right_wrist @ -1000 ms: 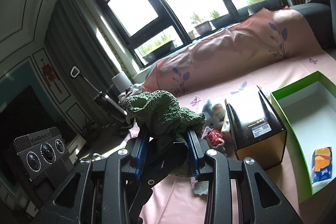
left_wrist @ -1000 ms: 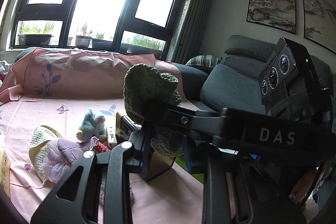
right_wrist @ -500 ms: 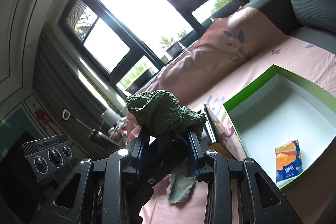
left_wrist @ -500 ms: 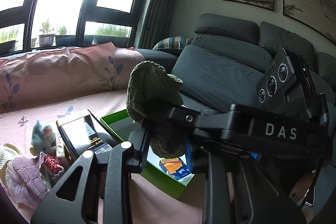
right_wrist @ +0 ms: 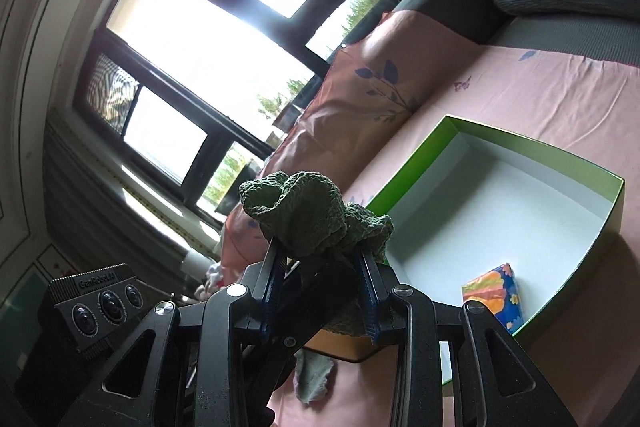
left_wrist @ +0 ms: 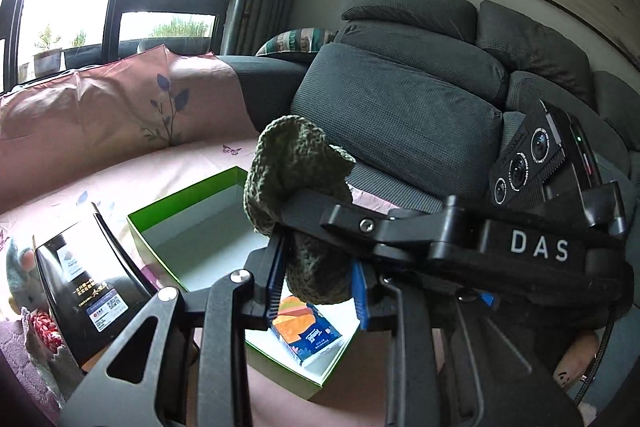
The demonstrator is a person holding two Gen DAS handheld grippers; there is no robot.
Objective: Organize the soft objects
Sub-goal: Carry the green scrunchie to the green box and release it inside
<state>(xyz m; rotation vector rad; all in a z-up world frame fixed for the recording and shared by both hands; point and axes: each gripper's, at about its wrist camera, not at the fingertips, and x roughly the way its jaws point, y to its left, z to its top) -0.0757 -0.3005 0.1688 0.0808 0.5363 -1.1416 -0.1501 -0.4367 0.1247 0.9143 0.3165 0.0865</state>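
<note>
A dark green knitted piece (left_wrist: 296, 171) hangs bunched in the air above the open green box (left_wrist: 180, 199). My left gripper (left_wrist: 318, 279) is shut on its lower part, blue pads pressed on either side. My right gripper (right_wrist: 322, 287) is shut on the same green knit (right_wrist: 304, 215), and its black frame (left_wrist: 520, 247) crosses the left wrist view from the right. In the right wrist view the left tool's finger runs up between the right jaws. The box (right_wrist: 540, 147) has a white floor and holds a colourful tissue pack (right_wrist: 494, 295), also in the left wrist view (left_wrist: 308, 335).
A glossy black box (left_wrist: 84, 287) stands left of the green one on the pink sheet (left_wrist: 120, 167). A plush toy (left_wrist: 16, 267) and a purple knit (left_wrist: 16, 355) lie at the far left. Grey sofa cushions (left_wrist: 400, 99) rise behind, windows to the left.
Both grippers carried the green knit to the right, away from the toys on the pink sheet and over the green box. The tissue pack and grey sofa came into view. Both grips held.
</note>
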